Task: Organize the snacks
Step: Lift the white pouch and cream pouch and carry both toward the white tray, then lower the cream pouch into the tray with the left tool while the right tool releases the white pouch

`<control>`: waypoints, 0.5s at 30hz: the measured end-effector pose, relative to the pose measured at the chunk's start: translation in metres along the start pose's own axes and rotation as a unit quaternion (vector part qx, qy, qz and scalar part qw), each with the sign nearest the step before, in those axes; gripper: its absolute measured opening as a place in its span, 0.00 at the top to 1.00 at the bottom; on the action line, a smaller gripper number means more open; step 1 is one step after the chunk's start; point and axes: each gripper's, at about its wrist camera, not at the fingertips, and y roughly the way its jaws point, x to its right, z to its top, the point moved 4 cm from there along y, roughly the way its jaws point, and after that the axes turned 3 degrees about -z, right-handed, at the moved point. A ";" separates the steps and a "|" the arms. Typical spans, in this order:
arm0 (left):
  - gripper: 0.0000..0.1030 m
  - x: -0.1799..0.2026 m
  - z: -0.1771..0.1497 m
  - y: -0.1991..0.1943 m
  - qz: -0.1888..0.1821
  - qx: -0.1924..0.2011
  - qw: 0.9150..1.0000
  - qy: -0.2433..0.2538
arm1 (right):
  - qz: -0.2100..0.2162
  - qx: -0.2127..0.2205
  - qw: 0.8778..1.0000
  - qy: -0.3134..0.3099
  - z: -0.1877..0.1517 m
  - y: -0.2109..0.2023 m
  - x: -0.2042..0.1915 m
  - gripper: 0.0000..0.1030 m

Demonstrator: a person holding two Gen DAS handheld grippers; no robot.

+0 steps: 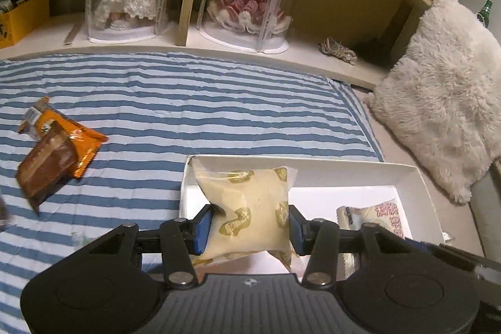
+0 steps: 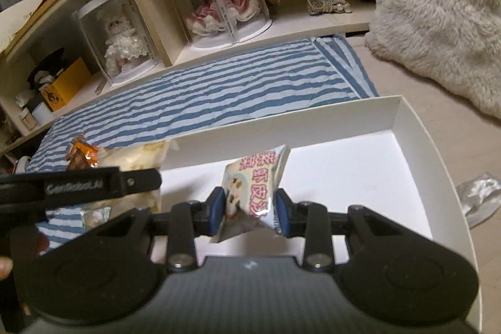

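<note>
On a striped bed, over the white box [image 2: 416, 127]: left gripper [image 1: 249, 223] clamping a cream packet [image 1: 250, 202], right gripper [image 2: 250, 213] pinching a pink-lettered packet [image 2: 253, 190]; best lowered flat before release.

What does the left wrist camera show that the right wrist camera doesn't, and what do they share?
Only the left wrist view shows the brown packet under the orange packet, and a green bottle. Only the right wrist view shows crumpled clear plastic outside the white box. Both show the left gripper clamping the cream snack bag, the pink-lettered packet in the right gripper, and the striped cloth.
</note>
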 end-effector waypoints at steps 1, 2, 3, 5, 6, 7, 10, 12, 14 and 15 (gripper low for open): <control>0.51 0.000 0.001 0.004 0.002 -0.001 1.000 0.003 | -0.002 -0.002 1.000 0.000 0.000 0.003 0.000 0.61; 0.51 0.000 0.002 0.007 0.004 -0.001 1.000 0.006 | -0.003 -0.003 1.000 0.002 0.000 0.004 0.000 0.61; 0.51 0.000 0.004 0.010 0.007 -0.001 1.000 0.008 | -0.004 -0.003 1.000 0.004 0.001 0.006 0.000 0.61; 0.50 -0.002 0.005 0.013 0.007 0.000 1.000 0.009 | -0.004 -0.004 1.000 0.009 0.004 0.010 0.000 0.61; 0.48 -0.002 0.005 0.014 0.007 -0.002 1.000 0.012 | -0.003 -0.004 1.000 0.012 0.005 0.011 0.000 0.61; 0.45 -0.003 0.004 0.015 0.008 -0.004 1.000 0.015 | -0.002 -0.004 1.000 0.015 0.006 0.012 0.000 0.61; 0.33 -0.004 0.002 0.012 0.015 0.000 1.000 0.025 | 0.000 -0.004 1.000 0.021 0.007 0.013 -0.001 0.61; 0.32 -0.005 0.001 0.008 0.008 0.000 1.000 0.027 | 0.002 -0.004 1.000 0.025 0.007 0.015 -0.002 0.61; 0.32 -0.005 0.001 0.004 0.004 0.001 1.000 0.028 | 0.005 -0.005 1.000 0.024 0.006 0.018 -0.003 0.61; 0.32 -0.005 0.000 0.000 0.004 0.003 1.000 0.029 | 0.006 -0.004 1.000 0.024 0.006 0.019 -0.004 0.60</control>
